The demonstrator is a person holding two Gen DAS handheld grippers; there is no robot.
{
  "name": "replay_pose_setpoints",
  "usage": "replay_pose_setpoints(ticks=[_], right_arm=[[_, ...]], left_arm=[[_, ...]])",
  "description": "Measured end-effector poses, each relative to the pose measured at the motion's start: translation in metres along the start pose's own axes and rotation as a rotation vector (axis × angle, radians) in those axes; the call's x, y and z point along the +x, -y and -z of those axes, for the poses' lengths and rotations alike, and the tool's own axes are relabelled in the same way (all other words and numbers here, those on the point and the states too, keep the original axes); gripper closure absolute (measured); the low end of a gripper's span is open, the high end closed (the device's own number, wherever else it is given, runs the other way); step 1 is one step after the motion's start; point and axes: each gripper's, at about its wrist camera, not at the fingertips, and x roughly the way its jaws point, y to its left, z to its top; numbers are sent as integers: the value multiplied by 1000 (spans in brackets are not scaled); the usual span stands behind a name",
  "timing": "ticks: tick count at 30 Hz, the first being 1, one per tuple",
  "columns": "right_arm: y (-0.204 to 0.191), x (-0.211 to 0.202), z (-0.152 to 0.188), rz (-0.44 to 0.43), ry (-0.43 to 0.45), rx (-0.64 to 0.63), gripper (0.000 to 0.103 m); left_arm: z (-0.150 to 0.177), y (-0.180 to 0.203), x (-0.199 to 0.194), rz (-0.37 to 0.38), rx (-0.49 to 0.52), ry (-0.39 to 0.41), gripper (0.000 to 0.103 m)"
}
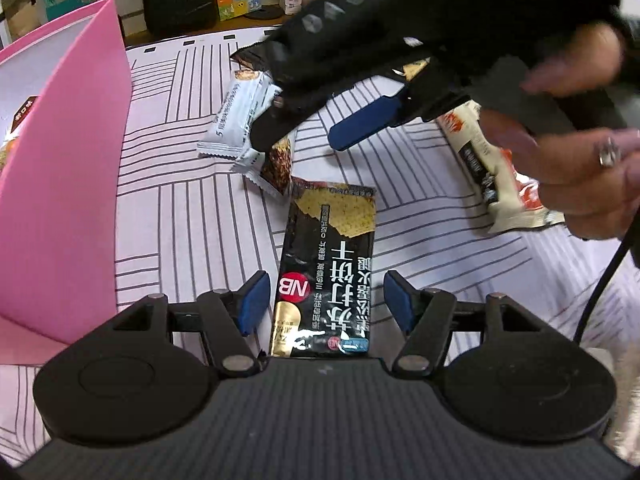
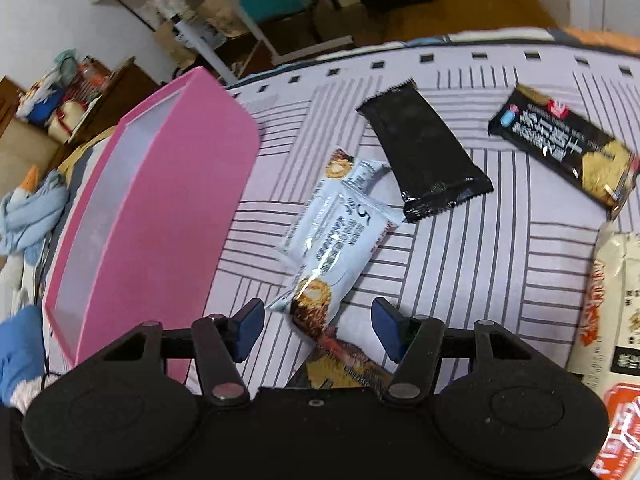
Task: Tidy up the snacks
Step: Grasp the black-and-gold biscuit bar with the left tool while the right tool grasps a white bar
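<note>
My left gripper is open, its fingers either side of a black cracker packet lying flat on the striped cloth. The pink box stands to its left. My right gripper is open above two light-blue snack bars; it also shows in the left wrist view, hovering over those bars. In the right wrist view a plain black packet and another black cracker packet lie further off. The pink box is at the left.
A cream and orange packet lies at the right under the person's hand; it shows at the right edge of the right wrist view. A cable hangs at the right. Shelves and boxes stand beyond the table edge.
</note>
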Motion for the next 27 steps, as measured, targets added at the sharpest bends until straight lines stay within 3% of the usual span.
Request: replay_pose_setpoints(ticks=[5,7,10,13,27], right_arm=[[7,13,-6,-18,5,44,38],[3,16,-5,2,14,22,47],[-2,15,-4,19,25,-19,62],[-5,11,-3,8,27,-41,69],[-15,-1,1,14,15,-59,71]], left_arm=[[0,8,8,-50,15,63,37],[0,9,11,-59,13,77,39],[3,15,9,-72,53,78,54],[2,18,6,-75,47,64,55],[3,15,4,-65,32,49,56]])
